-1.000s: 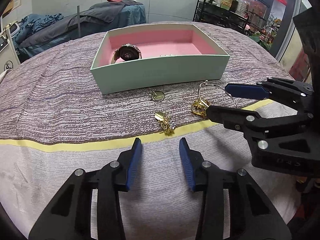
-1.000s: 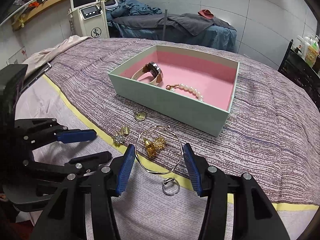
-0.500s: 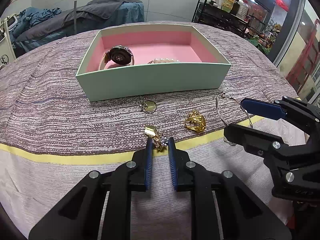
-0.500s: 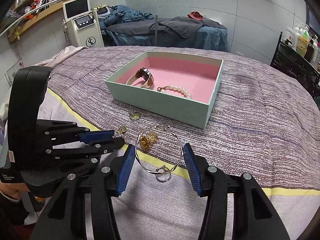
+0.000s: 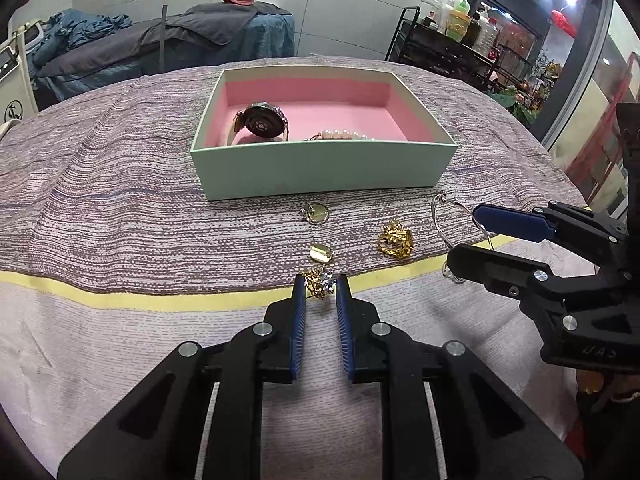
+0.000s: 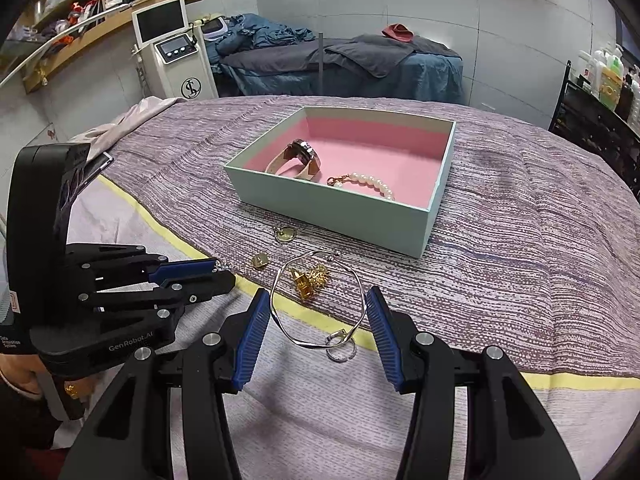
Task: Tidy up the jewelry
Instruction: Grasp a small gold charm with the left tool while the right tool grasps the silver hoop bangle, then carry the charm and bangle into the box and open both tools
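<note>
A mint box [image 5: 320, 172] with a pink lining sits far on the striped cloth, holding a watch [image 5: 262, 122] propped on edge at its left and a pearl bracelet [image 6: 370, 184] lying flat beside it. Near the box, loose on the cloth, lie a round pendant [image 5: 316, 213], a small gold tag [image 5: 321, 252] and a gold brooch [image 5: 395, 240] — all apart from one another. A crystal earring [image 5: 322, 282] lies at the yellow stripe, and to the right a thin silver bangle [image 6: 318, 300] overlaps a small ring [image 6: 341, 350] at its near edge.
</note>
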Motion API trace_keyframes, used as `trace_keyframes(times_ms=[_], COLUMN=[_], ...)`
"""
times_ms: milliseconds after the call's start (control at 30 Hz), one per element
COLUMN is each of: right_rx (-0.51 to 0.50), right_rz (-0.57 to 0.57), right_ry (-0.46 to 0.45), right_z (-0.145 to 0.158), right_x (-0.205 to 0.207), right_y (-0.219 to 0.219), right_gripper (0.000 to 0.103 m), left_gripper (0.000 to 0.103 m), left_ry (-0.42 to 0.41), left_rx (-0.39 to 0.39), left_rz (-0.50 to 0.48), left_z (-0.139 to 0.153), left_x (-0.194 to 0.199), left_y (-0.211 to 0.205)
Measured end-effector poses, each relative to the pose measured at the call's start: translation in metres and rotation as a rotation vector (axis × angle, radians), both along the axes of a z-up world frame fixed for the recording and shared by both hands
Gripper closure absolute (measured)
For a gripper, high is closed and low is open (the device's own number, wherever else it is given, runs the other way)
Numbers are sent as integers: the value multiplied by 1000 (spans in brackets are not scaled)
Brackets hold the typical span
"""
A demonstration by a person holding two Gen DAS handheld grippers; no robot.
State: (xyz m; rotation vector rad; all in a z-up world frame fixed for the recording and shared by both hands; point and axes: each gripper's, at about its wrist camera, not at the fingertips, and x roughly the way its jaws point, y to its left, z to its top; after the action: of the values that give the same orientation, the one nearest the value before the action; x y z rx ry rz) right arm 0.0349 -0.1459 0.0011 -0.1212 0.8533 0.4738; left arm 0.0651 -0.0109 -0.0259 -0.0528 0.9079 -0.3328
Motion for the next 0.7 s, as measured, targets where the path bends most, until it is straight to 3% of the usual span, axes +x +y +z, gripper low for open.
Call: trace_keyframes(times_ms=[300,700], right_rx=[-16,-40], right_rz=[31,18], right_ry=[-37,-43], right_z=[21,36], right_x=[14,69], right_y=[17,29], right_gripper=[54,54], left_gripper=[87,87], left_ry=[-55,-64], left_rx=[40,23], left_rz=[-8,17], left_z=[25,56], left_x=[17,86], left_y=[10,21])
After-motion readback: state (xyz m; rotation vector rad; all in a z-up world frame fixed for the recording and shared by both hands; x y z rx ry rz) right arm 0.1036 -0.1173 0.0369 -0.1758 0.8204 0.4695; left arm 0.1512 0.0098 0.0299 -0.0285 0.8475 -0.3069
